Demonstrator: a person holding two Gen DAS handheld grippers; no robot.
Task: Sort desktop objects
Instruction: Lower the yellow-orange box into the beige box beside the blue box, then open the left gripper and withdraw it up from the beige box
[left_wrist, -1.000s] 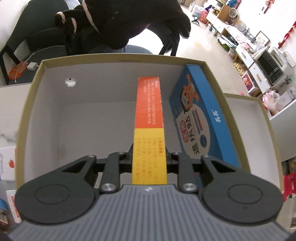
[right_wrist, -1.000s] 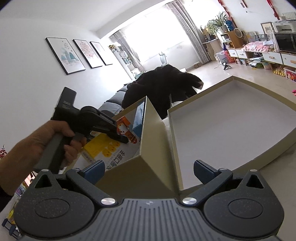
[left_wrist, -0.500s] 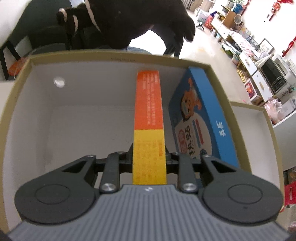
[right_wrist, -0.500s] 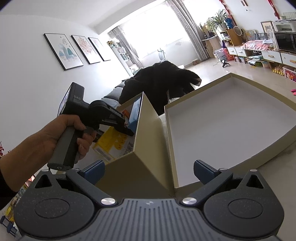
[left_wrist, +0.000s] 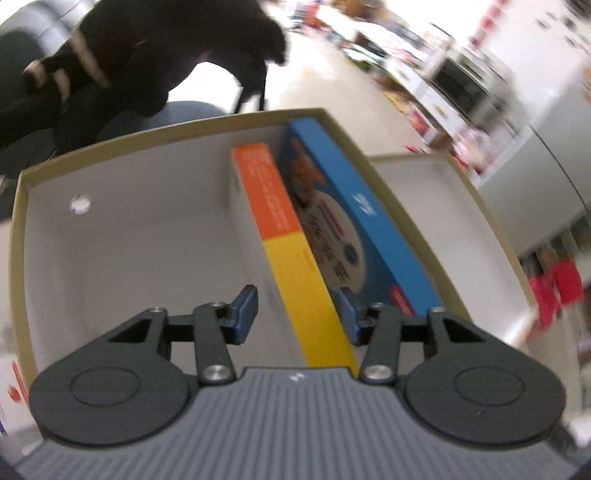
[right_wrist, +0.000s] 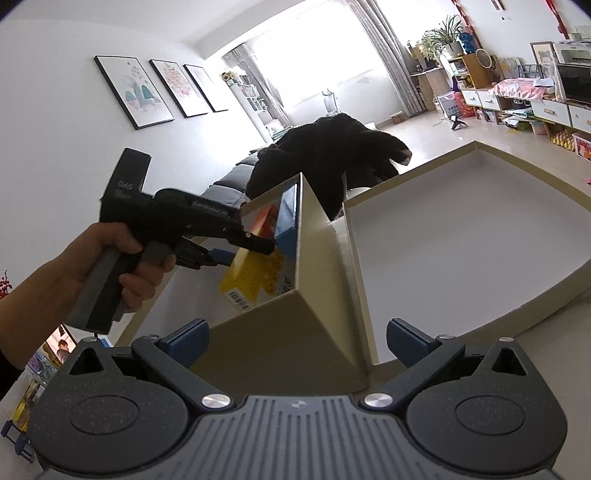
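An olive cardboard box (left_wrist: 184, 129) with a white inside holds two packs on edge. The blue pack (left_wrist: 369, 221) leans on the right wall, and the orange-and-yellow pack (left_wrist: 280, 229) leans against it. My left gripper (left_wrist: 295, 310) is over the box with its jaws opening. The yellow end lies between them, close to the right pad and clear of the left one. From the right wrist, a hand (right_wrist: 110, 258) holds the left gripper (right_wrist: 240, 251) inside the box (right_wrist: 295, 332). My right gripper (right_wrist: 299, 341) stands open astride the box's near corner.
The box's open lid (right_wrist: 461, 240) lies beside it on the right, rim up. A black plush garment (right_wrist: 332, 155) hangs over a chair just behind the box. Small packs (left_wrist: 11, 387) lie at the left edge of the tabletop. Shelves and furniture stand far off.
The left jaws have parted and let go of the orange-and-yellow pack, which now tilts right against the blue pack. The left gripper rose a little and rolled. The right gripper stayed put.
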